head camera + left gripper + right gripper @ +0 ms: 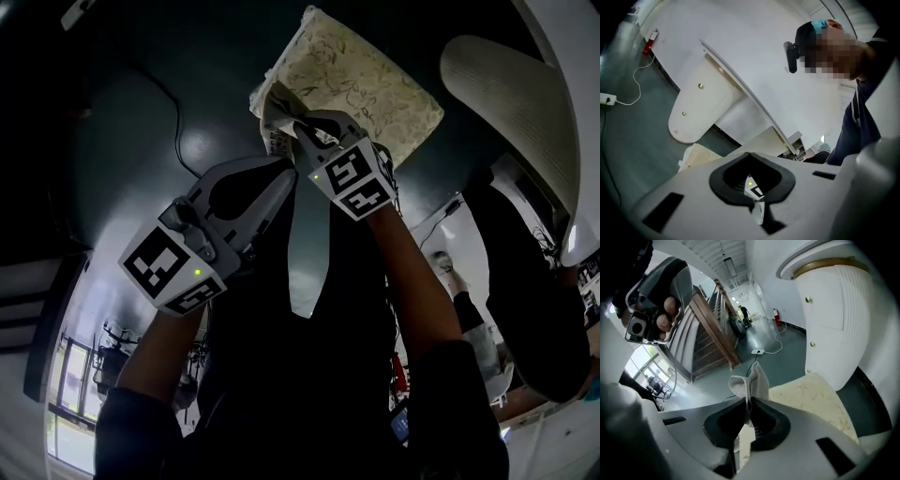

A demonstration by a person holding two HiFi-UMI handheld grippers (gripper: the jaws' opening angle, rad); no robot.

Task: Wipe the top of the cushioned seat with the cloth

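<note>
Your right gripper [302,129] is closed on the cloth [278,114]. In the right gripper view the jaws pinch a grey fold that sticks out past their tips. In the head view the cloth is at the near left corner of the seat [366,80], a cream cushion with a faint leafy pattern. You cannot tell from these views whether the cloth touches the cushion.

Your left gripper [281,178] sits just beside the right one, nearer to you and to its left, and off the cushion. In the left gripper view its jaws are drawn together with only a thin slit between them, and nothing is held there.

The white chair back [511,94] rises to the right of the seat, and the right gripper view shows two screws on its panel. The floor [131,131] around the seat is dark teal, and a thin cable [175,117] crosses it to the left of the seat.
</note>
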